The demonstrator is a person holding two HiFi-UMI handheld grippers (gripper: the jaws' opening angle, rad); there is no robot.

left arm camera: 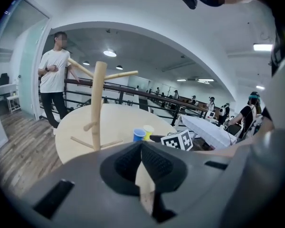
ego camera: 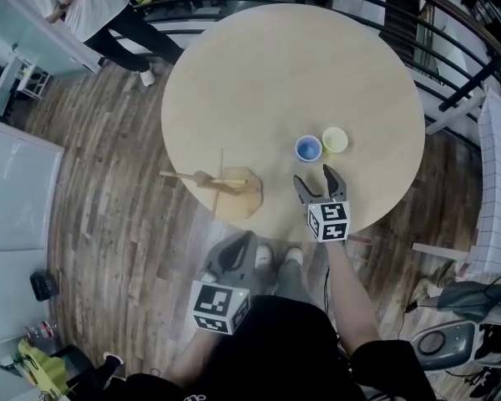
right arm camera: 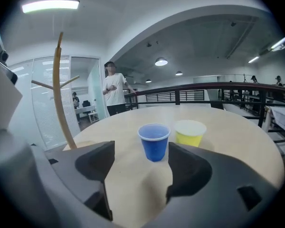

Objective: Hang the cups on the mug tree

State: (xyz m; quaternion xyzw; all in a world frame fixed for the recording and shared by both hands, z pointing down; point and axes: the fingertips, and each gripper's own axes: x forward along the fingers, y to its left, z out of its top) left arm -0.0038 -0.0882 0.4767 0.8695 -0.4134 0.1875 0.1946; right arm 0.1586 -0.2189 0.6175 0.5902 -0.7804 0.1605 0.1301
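Right gripper open before the blue cup, left gripper closed and empty.

In the head view the right gripper sits low on the round table, just right of centre frame, with its jaws spread wide and nothing gripped. The blue cup stands upright just above its tips, not touched; in the right gripper view it shows in the gap between the jaws, further out. The yellow cup stands close against the blue cup's right side. The left gripper hangs below the table's near edge at lower centre, jaws pressed together on nothing. The wooden mug tree stands left of the cups, near the table's lower edge.
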